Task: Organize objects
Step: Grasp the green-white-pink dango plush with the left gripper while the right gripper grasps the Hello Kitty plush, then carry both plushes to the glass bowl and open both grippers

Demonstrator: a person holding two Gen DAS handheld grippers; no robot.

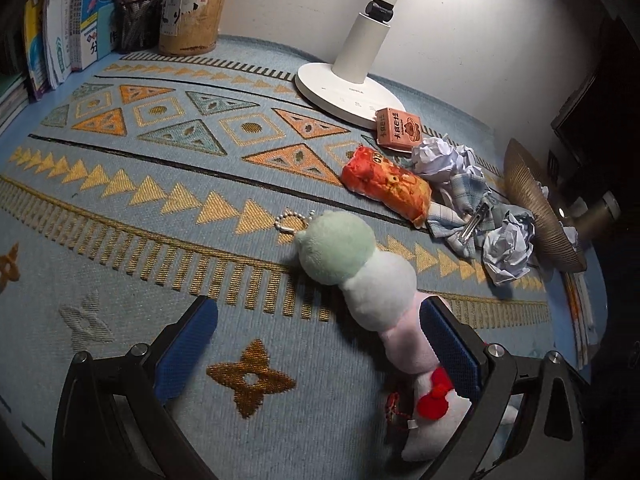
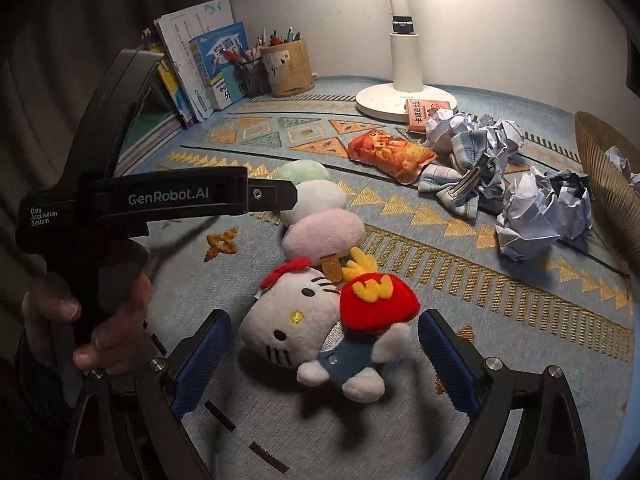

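Plush cat doll [image 2: 298, 326] (red bow, blue overalls) lies between the right gripper's [image 2: 324, 354] wide-open, empty jaws. Just beyond the doll lies the dango plush [image 1: 360, 268], beside the left gripper's [image 1: 320, 346] right finger [image 1: 450, 344]; that gripper gapes wide too, holding nothing.

- A plain off-white wall [image 1: 280, 8] runs behind the table, brightly lit near the top and fading to shadow at the sides.
- A white desk lamp [image 2: 406, 60] stands on a round base near the wall, its light shining from above.
- The table is covered with a pale blue woven cloth [image 1: 132, 216] patterned with gold triangles, orange and teal triangles, squares and dark stripes.
- On the far left, a row of upright books [image 2: 200, 72] leans against the wall.
- Beside the books stand a black mesh pen cup [image 1: 138, 22] and a tan cylindrical pen holder [image 2: 290, 68], both full of pens.
- Beyond the table's edges the room is dark.
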